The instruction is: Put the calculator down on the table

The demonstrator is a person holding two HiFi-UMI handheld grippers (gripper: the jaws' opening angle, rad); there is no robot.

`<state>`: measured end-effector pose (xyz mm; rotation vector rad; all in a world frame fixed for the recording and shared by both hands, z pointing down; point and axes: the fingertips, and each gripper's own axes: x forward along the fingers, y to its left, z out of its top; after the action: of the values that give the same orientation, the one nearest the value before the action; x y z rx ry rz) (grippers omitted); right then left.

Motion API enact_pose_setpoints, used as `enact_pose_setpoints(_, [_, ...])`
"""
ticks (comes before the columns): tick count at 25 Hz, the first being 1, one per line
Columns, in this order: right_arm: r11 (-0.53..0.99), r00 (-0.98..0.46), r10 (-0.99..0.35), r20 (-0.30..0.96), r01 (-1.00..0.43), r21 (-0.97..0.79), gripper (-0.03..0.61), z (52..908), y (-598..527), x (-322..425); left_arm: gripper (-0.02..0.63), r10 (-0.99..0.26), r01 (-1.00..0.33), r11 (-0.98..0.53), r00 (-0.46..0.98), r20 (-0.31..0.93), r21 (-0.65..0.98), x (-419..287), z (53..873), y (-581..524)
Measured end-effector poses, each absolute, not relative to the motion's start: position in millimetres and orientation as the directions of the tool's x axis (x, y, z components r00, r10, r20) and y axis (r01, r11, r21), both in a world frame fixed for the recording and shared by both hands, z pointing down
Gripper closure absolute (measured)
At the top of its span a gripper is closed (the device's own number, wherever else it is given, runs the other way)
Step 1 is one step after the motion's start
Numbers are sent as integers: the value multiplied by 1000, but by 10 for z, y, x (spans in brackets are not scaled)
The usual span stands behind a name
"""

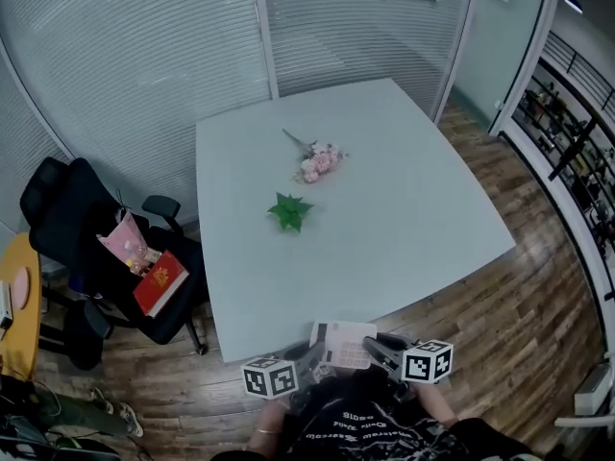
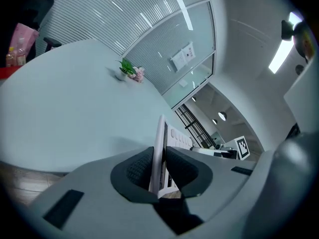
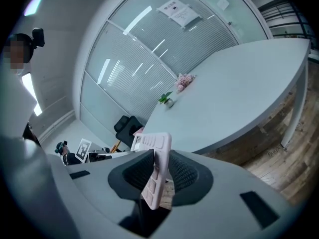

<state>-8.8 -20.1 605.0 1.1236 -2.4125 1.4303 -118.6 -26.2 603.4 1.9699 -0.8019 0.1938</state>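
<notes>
A glass-walled office meeting room: frosted partitions (image 1: pixel 144 65) across the top, pale table (image 1: pixel 384 229) centre, black office chair (image 1: pixel 86 248) at left.

Pink flowers (image 1: pixel 318 161), green sprig (image 1: pixel 289 210), perhaps a book (image 1: pixel 159 282)

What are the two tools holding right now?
Left tool: shut on the calculator.
Right tool: shut on the same calculator.

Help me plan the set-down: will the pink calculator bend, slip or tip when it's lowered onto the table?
Probably stiff: the calculator spans straight between the left tongs and right tongs without sagging. Likely light, since thin edge pinches hold it. Flat, so it should lie stable on the table, perhaps sliding a little.
</notes>
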Motion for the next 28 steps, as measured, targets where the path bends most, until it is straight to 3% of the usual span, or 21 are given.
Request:
enact_pose_setpoints(18, [239,-681,-555,477,-680,-693,474,6113,-722,180,532,-469,-639,-289,744,476,713,-940,6108,-791])
enact_pose_setpoints(28, [186,-648,-606,462,-680,-709,472,6073,-1523,642,528,-419,-659,-390,749,513,643,-482,5970,-1722])
